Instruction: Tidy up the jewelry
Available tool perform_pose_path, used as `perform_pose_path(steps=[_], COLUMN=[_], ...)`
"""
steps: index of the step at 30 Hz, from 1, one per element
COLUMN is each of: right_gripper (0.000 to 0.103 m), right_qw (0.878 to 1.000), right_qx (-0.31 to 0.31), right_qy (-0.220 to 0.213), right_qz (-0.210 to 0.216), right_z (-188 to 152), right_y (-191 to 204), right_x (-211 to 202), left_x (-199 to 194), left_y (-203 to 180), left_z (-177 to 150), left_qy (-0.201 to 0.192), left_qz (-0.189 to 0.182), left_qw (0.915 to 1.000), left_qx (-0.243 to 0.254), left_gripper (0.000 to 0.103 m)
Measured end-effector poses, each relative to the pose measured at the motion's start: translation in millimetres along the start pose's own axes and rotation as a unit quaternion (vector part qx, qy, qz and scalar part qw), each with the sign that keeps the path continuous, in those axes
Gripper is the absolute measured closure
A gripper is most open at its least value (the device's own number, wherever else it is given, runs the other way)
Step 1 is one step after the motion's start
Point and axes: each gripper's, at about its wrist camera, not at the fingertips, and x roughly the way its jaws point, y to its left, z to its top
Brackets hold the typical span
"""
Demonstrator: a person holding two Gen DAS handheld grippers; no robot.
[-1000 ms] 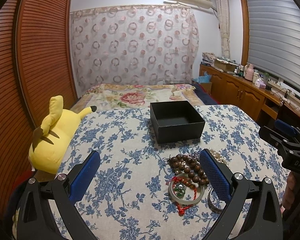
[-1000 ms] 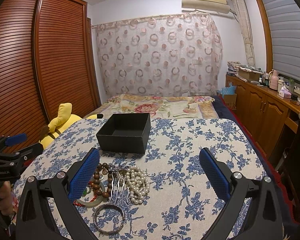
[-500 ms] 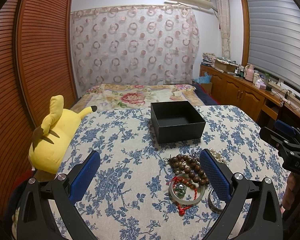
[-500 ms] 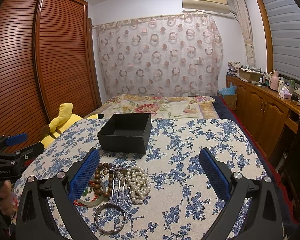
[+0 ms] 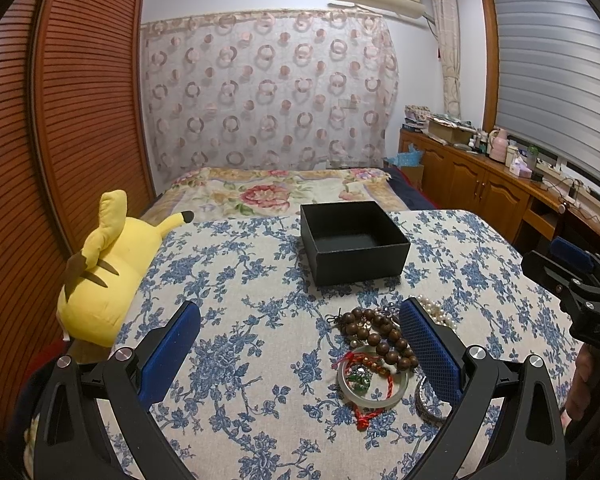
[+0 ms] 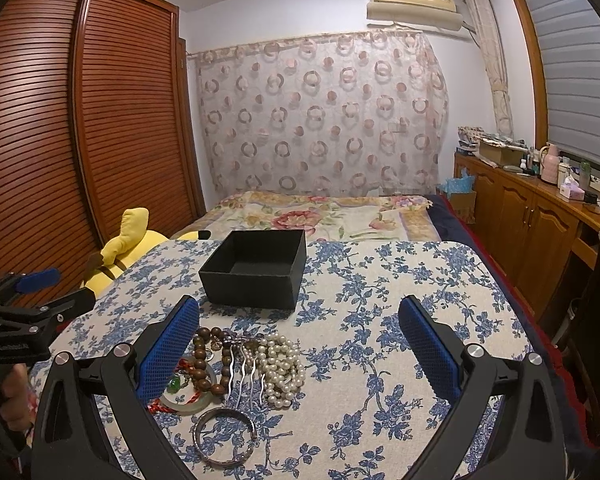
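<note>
We can read little here: in the left wrist view, the black body of the right gripper (image 5: 576, 276) at the right edge carries pale letters that look like "DAS". In the right wrist view, the left gripper (image 6: 40, 292) at the left edge bears a small pale word too blurred to make out.

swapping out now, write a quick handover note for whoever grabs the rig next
Left tongs: open, holding nothing.
Right tongs: open, holding nothing.
Black box: open on the floral cloth, nothing in it.
In a pile in front of the box: wooden bead bracelet, pearl strand, hair fork, jade bangle, metal bangle.
Done: nothing boxed.
Left: move every piece into the box.
</note>
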Motion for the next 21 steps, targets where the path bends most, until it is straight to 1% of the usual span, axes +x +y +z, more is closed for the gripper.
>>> perform_pose_path(steps=[3,14,18,21], right_gripper=[0.002,0.002,0.002,0.002], right_qw=[1.0,1.0,1.0,0.999], right_qx=[-0.001,-0.005,-0.014,-0.028], right_qy=[-0.001,-0.001,0.005,0.013], right_qz=[0.002,0.007,0.024,0.027], right_z=[3,-3,-10,-19], right_y=[5,2,3,4], right_x=[-4,-4,-1,5], left_x=[0,2,9,18], left_y=[0,0,1,3], left_z=[0,-4,-9,-16], left_qy=[0.0,0.005,0.015,0.029], left_qz=[0.0,0.0,-0.001,-0.005], left_qw=[1.0,1.0,0.9999,0.9996], left_qx=[0.0,0.001,0.002,0.003], left_gripper=[0.006,0.006,0.006,0.006])
